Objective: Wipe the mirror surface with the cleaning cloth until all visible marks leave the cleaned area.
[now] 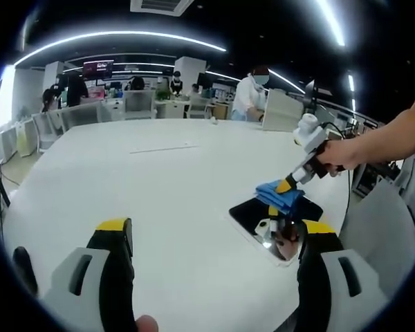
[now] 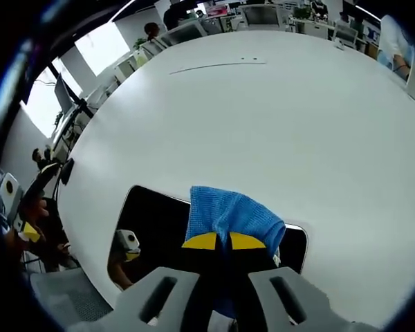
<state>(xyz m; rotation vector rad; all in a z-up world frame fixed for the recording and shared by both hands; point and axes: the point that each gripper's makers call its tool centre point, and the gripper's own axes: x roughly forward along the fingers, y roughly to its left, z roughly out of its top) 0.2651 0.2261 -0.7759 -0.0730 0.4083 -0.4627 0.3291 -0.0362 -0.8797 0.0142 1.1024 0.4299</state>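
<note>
right gripper (image 2: 216, 241) jaws pinched together on the blue cleaning cloth (image 2: 229, 213), cloth pressed flat on the dark mirror (image 2: 152, 218). mirror lies on the white table (image 2: 263, 117), close to its near edge. left gripper (image 1: 214, 238) jaws spread wide, holding nothing, hovering over the table just beside the mirror. desks and people far behind.
</note>
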